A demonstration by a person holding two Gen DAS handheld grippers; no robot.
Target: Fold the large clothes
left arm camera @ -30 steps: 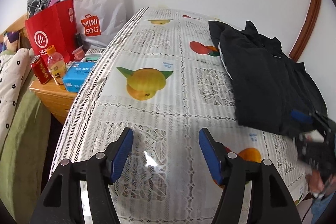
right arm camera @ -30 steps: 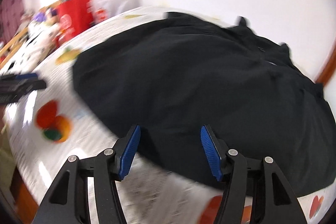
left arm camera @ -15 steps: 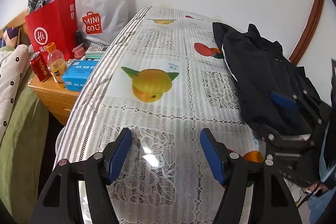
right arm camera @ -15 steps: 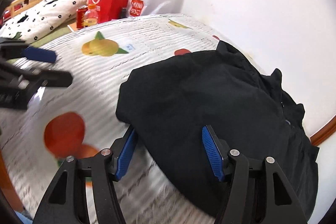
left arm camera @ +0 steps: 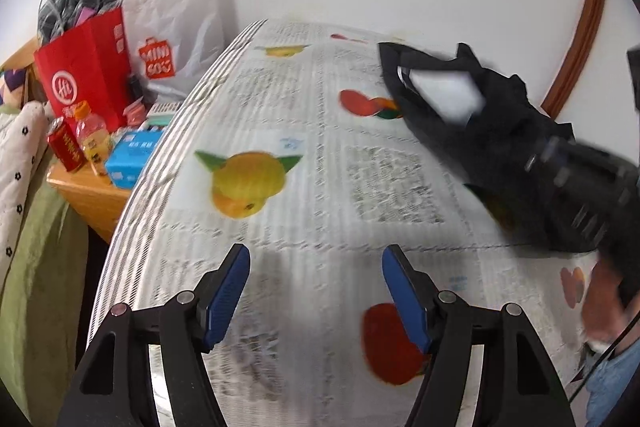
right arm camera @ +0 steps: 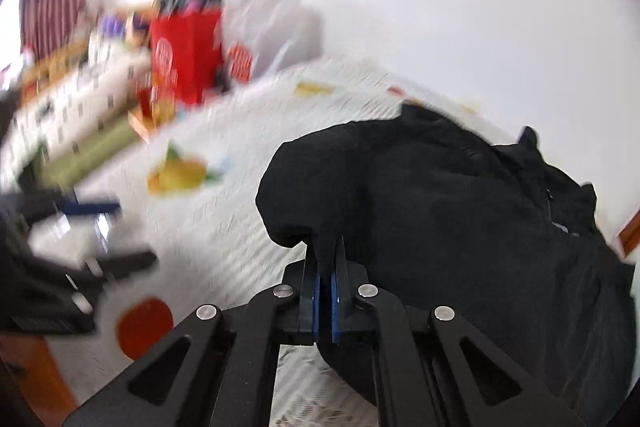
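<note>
A large black garment (right arm camera: 480, 211) lies bunched on the right side of a table with a white lace fruit-print cloth (left arm camera: 320, 155). My right gripper (right arm camera: 326, 251) is shut on the garment's near edge and holds it lifted off the cloth. In the left wrist view the garment (left arm camera: 472, 131) shows at the right, with the right gripper (left arm camera: 576, 187) blurred over it. My left gripper (left arm camera: 316, 279) is open and empty above the bare cloth, left of the garment. It also shows blurred at the left edge of the right wrist view (right arm camera: 92, 227).
Left of the table a wooden nightstand (left arm camera: 88, 195) holds a red can, a drink bottle (left arm camera: 92, 139) and a blue tissue box (left arm camera: 132, 159). A red bag (left arm camera: 80, 79) and a white MINISO bag (left arm camera: 172, 35) stand behind. A bed lies at far left. A white wall is behind.
My right gripper has shut on the near edge of the black garment and lifted it. My left gripper stays open and has shifted a little over the cloth.
</note>
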